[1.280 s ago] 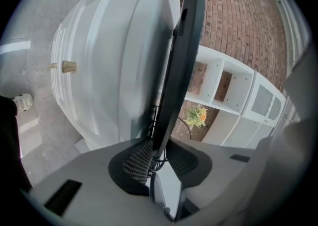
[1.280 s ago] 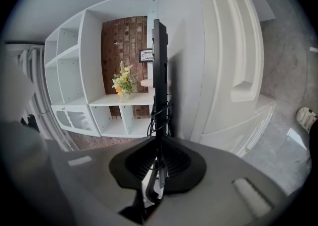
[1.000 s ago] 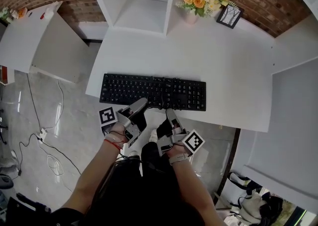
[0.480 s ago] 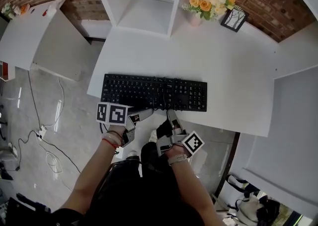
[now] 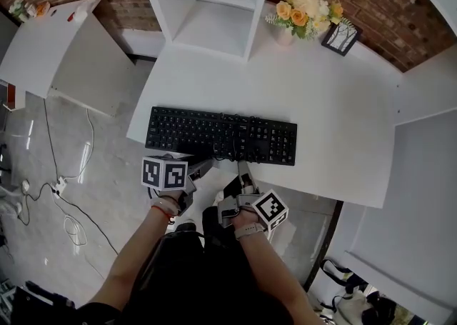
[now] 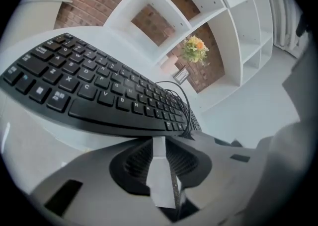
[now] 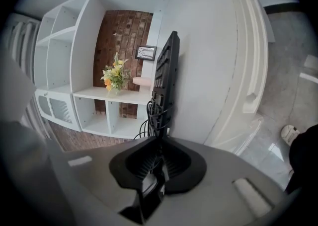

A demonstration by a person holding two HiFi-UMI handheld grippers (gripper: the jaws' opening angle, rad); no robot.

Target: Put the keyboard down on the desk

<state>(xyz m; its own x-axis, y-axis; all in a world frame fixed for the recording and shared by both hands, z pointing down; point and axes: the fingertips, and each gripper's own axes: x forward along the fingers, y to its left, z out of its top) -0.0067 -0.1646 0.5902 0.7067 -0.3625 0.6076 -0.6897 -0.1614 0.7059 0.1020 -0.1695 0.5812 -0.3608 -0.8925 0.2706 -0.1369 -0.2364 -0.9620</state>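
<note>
The black keyboard [image 5: 221,135] lies flat on the white desk [image 5: 328,116], along its front edge. My right gripper [image 5: 243,168] comes from below and is shut on the keyboard's front edge. In the right gripper view the keyboard [image 7: 166,76] runs edge-on into the closed right gripper [image 7: 160,143], with its black cable [image 7: 155,113] looped just above. My left gripper [image 5: 206,165] sits just off the front edge, left of the right one. In the left gripper view the keyboard [image 6: 94,91] lies just beyond the left gripper [image 6: 159,143], whose jaws are closing with nothing between them.
A vase of flowers [image 5: 307,6] and a small picture frame [image 5: 335,36] stand at the desk's back right. A white shelf unit [image 5: 214,2] rises at the back. Another white table [image 5: 57,52] stands to the left, with cables [image 5: 64,202] on the floor.
My left gripper has let go of the keyboard's front edge, drawn back a little and turned its marker cube upward. The right gripper and the keyboard have stayed in place.
</note>
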